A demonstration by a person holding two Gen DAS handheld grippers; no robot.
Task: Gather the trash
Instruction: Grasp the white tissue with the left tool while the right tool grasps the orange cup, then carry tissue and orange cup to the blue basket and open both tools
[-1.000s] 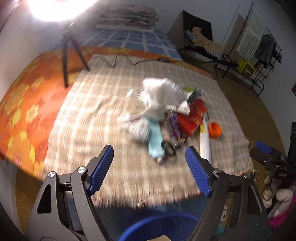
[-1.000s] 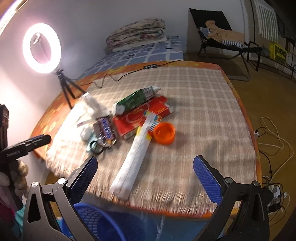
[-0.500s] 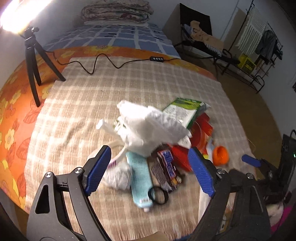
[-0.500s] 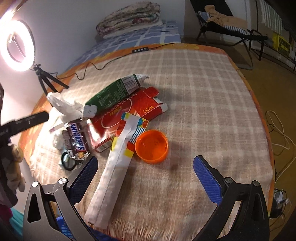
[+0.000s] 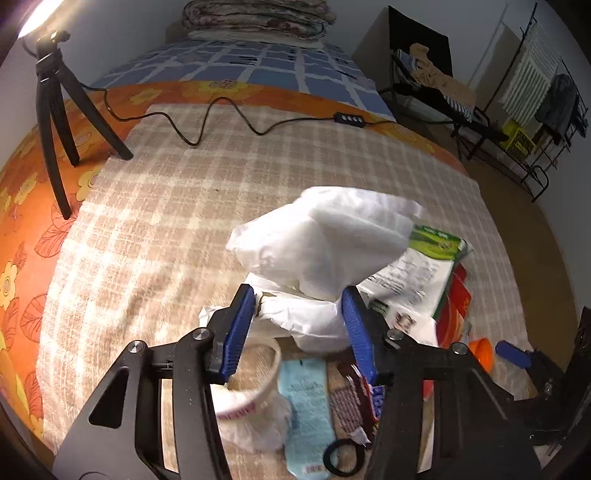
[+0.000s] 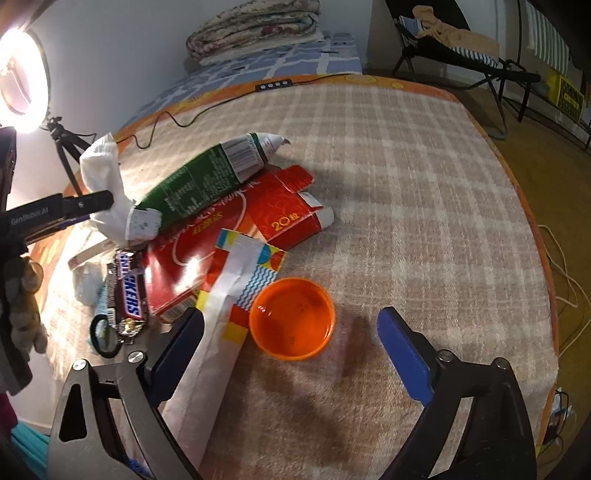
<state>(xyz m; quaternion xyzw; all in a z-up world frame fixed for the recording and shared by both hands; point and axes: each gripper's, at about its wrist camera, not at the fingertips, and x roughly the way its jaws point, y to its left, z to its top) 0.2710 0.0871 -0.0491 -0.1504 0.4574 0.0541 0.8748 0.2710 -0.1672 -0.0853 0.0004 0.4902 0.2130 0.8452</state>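
Observation:
A heap of trash lies on the checked blanket. My left gripper is partly closed around a crumpled white plastic bag, its blue pads at the bag's lower folds; I cannot tell if they press it. Under it lie a paper cup, a pale blue wrapper and a green pouch. My right gripper is open and low over an orange lid. Beside the lid lie a long white wrapper, a red carton, a Snickers bar and a green tube.
A ring light on a black tripod stands at the bed's far left, its cable running across the blanket. A folded quilt lies at the head. A chair and a rack stand to the right.
Both grippers have moved forward and down onto the trash heap. The left jaws have narrowed around the white bag. The right gripper now hangs over the orange lid.

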